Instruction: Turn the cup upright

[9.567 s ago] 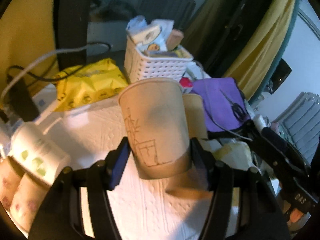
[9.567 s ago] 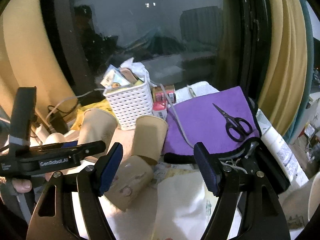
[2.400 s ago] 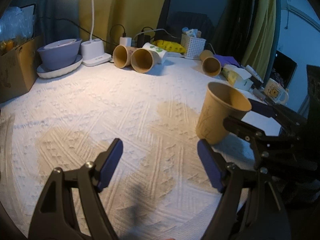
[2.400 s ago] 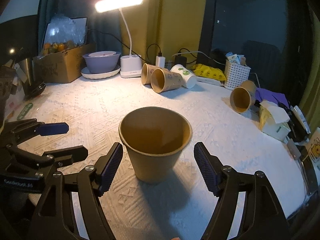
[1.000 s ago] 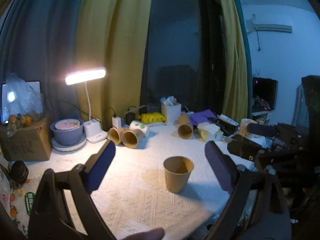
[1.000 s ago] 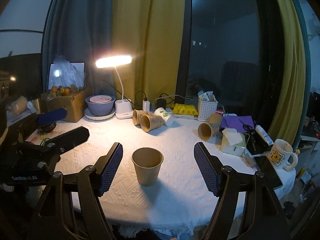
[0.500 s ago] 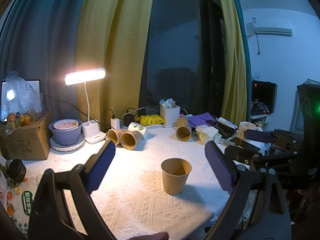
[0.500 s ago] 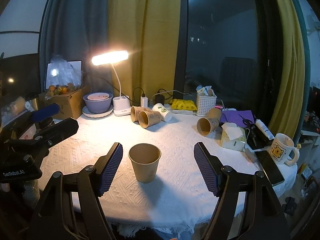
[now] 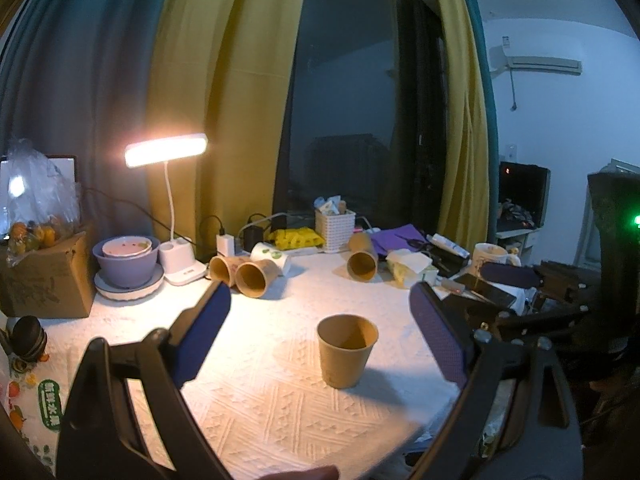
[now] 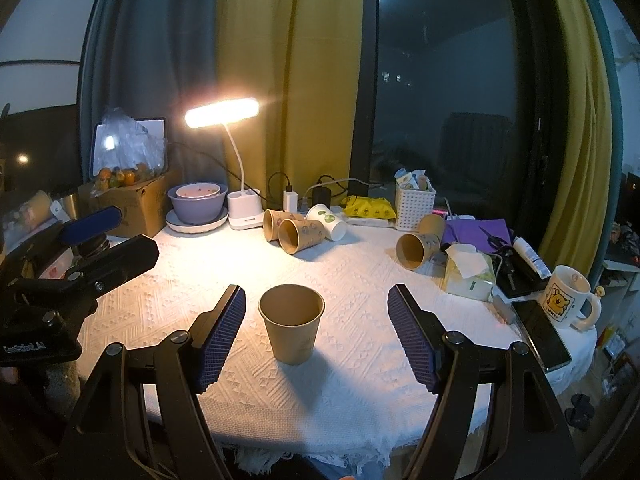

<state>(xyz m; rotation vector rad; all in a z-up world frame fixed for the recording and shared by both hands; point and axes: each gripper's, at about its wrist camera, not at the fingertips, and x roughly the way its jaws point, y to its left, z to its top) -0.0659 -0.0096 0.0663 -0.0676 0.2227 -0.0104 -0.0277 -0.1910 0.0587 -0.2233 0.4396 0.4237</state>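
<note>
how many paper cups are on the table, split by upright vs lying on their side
Upright brown cup: 1
Brown cups lying on their side: 4
White cup with green print, on its side: 1
Total: 6 paper cups

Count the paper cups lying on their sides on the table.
4. Two brown cups and a white green-printed cup lie clustered right of the lamp base; another brown cup lies by the white basket. A fifth behind it may count.
</note>
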